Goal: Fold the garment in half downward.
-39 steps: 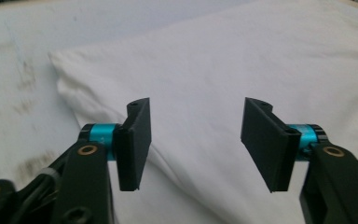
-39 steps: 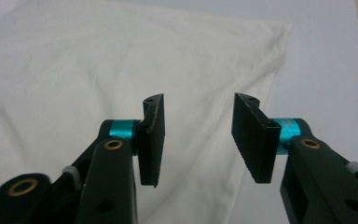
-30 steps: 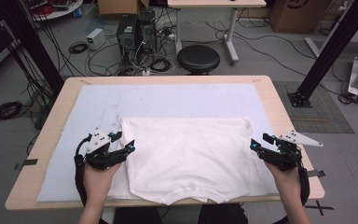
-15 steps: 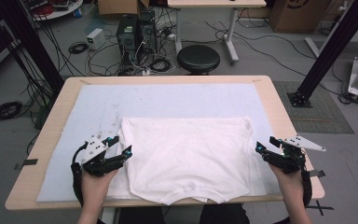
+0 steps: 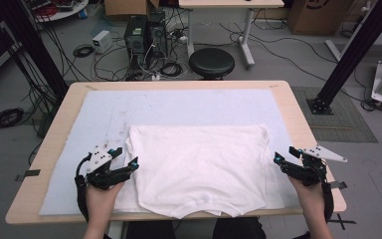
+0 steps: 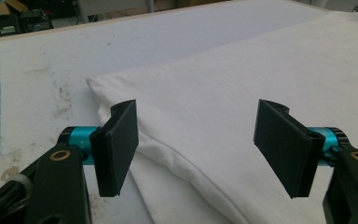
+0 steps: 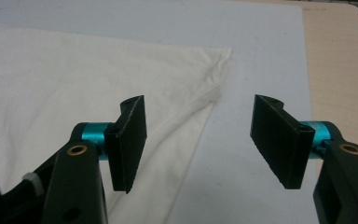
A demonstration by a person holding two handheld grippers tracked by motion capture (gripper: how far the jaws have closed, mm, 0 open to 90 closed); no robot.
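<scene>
A white T-shirt (image 5: 199, 164) lies flat and folded on a pale mat (image 5: 179, 104), its collar toward the near table edge. My left gripper (image 5: 128, 156) is at the shirt's left edge. Its jaws have just been opening and stand wide. In the left gripper view (image 6: 200, 144) the folded shirt edge (image 6: 261, 70) lies under the gap, and neither pad presses on it. My right gripper (image 5: 284, 154) is at the shirt's right edge, also a little wider than before. The right gripper view (image 7: 204, 140) has the shirt's edge (image 7: 74, 74) under its left pad and bare mat in the gap.
The mat covers most of the wooden table (image 5: 298, 114). Behind the table stand a black stool (image 5: 211, 62), computer towers (image 5: 146, 32) and loose cables on the floor. A black frame post (image 5: 348, 55) slants at the right.
Both hands have drawn back slightly toward the near table edge. The left jaws stand wider apart than before. The shirt has not moved.
</scene>
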